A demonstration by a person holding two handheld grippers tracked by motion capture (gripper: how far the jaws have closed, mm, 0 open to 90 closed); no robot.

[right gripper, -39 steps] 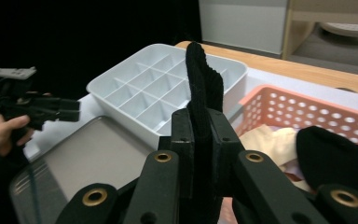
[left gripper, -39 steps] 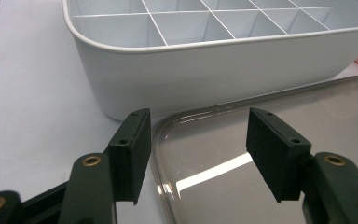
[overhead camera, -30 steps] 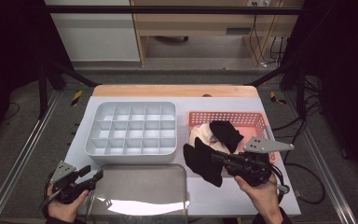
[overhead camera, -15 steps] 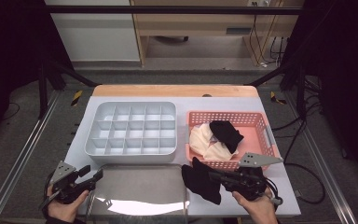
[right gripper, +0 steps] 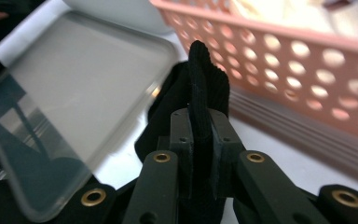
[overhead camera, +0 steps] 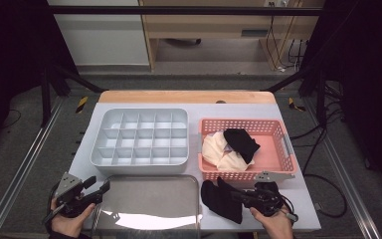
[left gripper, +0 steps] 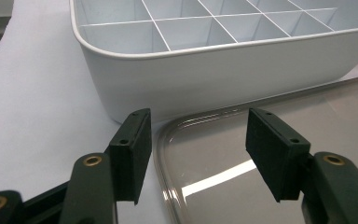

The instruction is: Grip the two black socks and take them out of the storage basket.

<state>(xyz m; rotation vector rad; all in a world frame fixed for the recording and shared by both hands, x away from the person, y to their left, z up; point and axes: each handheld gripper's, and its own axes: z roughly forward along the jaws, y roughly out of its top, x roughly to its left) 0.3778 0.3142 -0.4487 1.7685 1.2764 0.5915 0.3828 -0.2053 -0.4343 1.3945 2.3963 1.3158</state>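
My right gripper (overhead camera: 238, 195) is shut on a black sock (overhead camera: 222, 199), which now lies low over the white table between the steel tray (overhead camera: 149, 204) and the pink basket (overhead camera: 278, 137). In the right gripper view the black sock (right gripper: 200, 88) is pinched between the two pads (right gripper: 179, 133) and sticks up past them. The pink basket (right gripper: 307, 56) holds a cream cloth (overhead camera: 219, 152) and another black sock (overhead camera: 242, 142). My left gripper (overhead camera: 102, 188) stands open at the tray's left corner, its pads (left gripper: 130, 144) straddling the steel tray's rim (left gripper: 161, 140) with nothing between them.
A white box (overhead camera: 139, 137) divided into several compartments sits behind the tray, its near wall (left gripper: 223, 74) close in front of the left gripper. The table's wooden far edge (overhead camera: 186, 96) and metal frame rails (overhead camera: 25, 164) border the work area.
My right gripper has come down and toward the table's near edge, carrying the black sock from beside the basket to the table surface. The left gripper has stayed in place.
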